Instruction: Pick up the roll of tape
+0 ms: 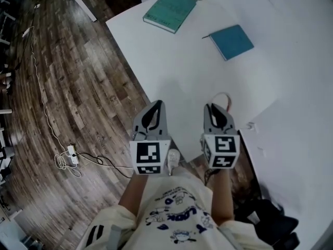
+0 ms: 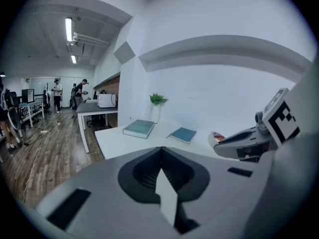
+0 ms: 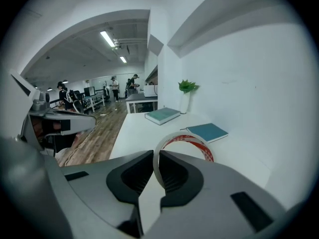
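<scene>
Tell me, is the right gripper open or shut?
Shut on it. The right gripper clamps the wall of the roll of tape between its jaws.

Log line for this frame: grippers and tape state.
right gripper: shut on roll of tape, clamping its wall | left gripper: shut, empty | lift off white table: cannot tell

Grey left claw [image 1: 156, 104] and right claw [image 1: 212, 107], cream printed shirt [image 1: 177, 215].

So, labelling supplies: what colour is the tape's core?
White with red print on the tape; right gripper view shows it best.
</scene>
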Demonstrator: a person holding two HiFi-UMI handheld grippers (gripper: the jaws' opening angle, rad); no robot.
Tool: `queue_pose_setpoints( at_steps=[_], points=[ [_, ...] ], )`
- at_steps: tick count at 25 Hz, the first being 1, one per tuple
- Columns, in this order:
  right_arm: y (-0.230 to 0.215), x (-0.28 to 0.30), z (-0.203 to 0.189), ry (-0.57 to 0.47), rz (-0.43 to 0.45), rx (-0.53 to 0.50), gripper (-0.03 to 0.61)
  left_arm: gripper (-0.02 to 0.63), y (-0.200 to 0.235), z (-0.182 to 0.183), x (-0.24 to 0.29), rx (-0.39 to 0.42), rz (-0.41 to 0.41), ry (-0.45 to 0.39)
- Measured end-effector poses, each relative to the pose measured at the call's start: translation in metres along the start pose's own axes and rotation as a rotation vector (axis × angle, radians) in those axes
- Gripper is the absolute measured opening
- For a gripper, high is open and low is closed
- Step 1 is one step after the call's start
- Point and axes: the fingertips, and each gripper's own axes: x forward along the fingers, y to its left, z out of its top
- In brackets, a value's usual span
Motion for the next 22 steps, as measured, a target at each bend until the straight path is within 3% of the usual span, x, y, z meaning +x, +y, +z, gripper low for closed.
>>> queue_pose_setpoints(
  at_steps=[10,22],
  points=[
    [-0.013,-0.046,0.07,-0.198,-0.043,-0.019,0.037,0.002,-0.009,0.078,-0.03,0.05,0.024,-0.184],
    [-0.013,-0.09,0.12,-0.374,-0.099,-0.04,0.037,0.002,-0.003,0.135,-0.068,0.084,0.057,-0.336]
  ],
)
